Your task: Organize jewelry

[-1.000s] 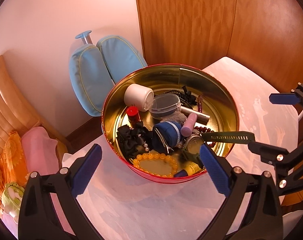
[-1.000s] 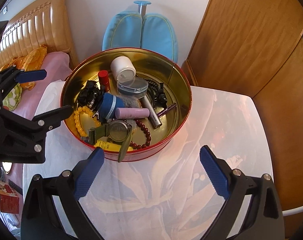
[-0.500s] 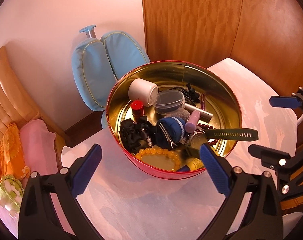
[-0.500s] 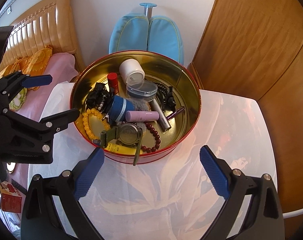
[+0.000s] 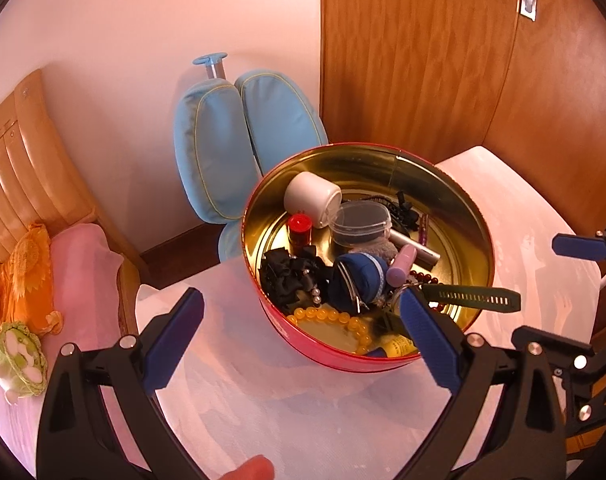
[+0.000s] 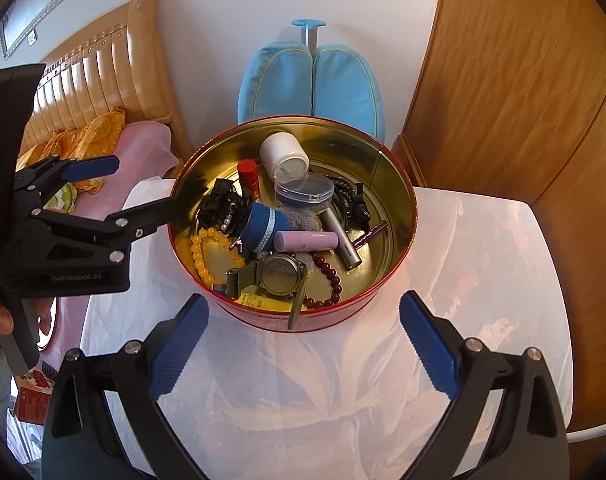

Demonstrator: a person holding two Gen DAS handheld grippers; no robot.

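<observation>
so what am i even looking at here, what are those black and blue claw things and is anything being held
Those are two hand-held tongs, one in each of a person's hands, each with a fisheye camera looking out along its two blue-padded fingers. One picture is from the left tongs, the other from the right tongs. In the right view the left tongs show at the side. Both are open and hold nothing. On the white-covered table sits a round red tin with a gold inside, holding a watch, a yellow bead bracelet, a dark red bead bracelet, a white jar and other small items.
</observation>
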